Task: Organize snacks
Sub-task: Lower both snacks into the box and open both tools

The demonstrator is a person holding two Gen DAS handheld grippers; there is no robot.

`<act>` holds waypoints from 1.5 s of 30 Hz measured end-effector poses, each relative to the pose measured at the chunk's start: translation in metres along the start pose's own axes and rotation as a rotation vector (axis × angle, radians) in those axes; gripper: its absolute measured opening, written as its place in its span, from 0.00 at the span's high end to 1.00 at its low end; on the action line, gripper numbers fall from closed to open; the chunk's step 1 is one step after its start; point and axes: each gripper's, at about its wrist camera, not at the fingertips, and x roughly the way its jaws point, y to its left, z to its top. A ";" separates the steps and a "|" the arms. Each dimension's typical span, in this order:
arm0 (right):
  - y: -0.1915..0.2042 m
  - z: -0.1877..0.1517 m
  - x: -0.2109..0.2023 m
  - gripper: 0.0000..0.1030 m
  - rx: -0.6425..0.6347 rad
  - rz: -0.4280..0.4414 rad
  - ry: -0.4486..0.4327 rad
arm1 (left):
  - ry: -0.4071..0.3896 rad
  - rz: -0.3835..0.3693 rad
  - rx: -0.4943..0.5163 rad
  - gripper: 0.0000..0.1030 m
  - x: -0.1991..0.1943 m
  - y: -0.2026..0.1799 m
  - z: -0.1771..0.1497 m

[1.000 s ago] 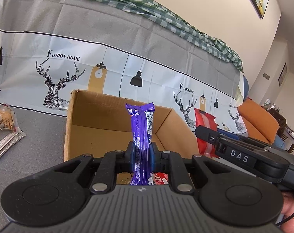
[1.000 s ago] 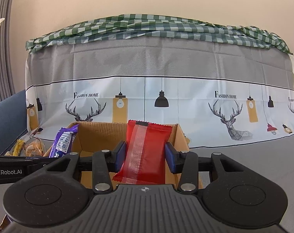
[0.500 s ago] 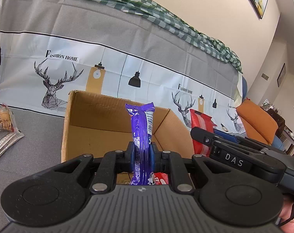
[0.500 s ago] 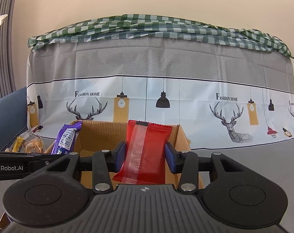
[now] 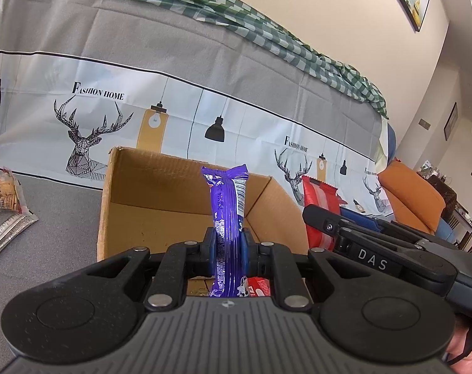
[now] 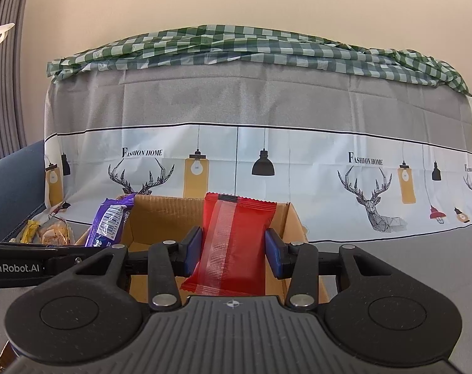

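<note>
Two snacks are hovering over an open cardboard box (image 5: 161, 199): the left hand-held gripper (image 5: 228, 246) is pinching an upright purple bar (image 5: 226, 205), the right hand-held gripper (image 6: 233, 251) is clamping a red packet (image 6: 233, 240).

Left claw (image 5: 228, 246): we see a black ribbed body, round side discs, silver screws, blue pads.
Right claw (image 6: 233, 249): we see the same black build, blue pads.
Markings: we read "DAS" and "GenRobot.AI" in white.
</note>
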 end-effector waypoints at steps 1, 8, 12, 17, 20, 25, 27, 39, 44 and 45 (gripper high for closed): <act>0.000 0.000 0.000 0.56 -0.001 0.000 0.000 | 0.000 0.000 0.000 0.84 0.000 0.000 0.000; 0.001 0.001 0.000 0.56 -0.008 0.004 -0.001 | -0.002 -0.001 0.001 0.84 0.000 0.000 0.000; 0.002 0.001 0.000 0.56 -0.009 0.005 -0.003 | -0.003 -0.002 0.001 0.84 -0.001 0.000 0.000; 0.002 0.001 0.000 0.56 -0.008 0.008 -0.005 | -0.003 -0.001 0.000 0.84 0.000 0.000 0.001; 0.003 0.001 0.000 0.56 -0.009 0.014 -0.004 | -0.002 -0.003 -0.001 0.84 0.000 0.000 0.001; 0.005 0.001 0.001 0.51 -0.011 0.020 0.001 | 0.017 -0.014 -0.018 0.72 0.002 0.000 0.001; 0.006 0.001 0.001 0.41 -0.011 0.012 -0.001 | 0.020 -0.009 -0.024 0.54 0.003 0.000 -0.001; 0.017 0.005 0.001 0.40 0.054 0.020 -0.023 | -0.054 0.084 -0.004 0.78 -0.024 0.014 0.002; 0.035 0.006 -0.003 0.41 0.086 0.051 -0.041 | -0.044 0.131 -0.008 0.79 -0.052 0.042 0.016; 0.039 0.006 -0.003 0.43 0.095 0.060 -0.042 | -0.038 0.143 0.010 0.79 -0.056 0.049 0.021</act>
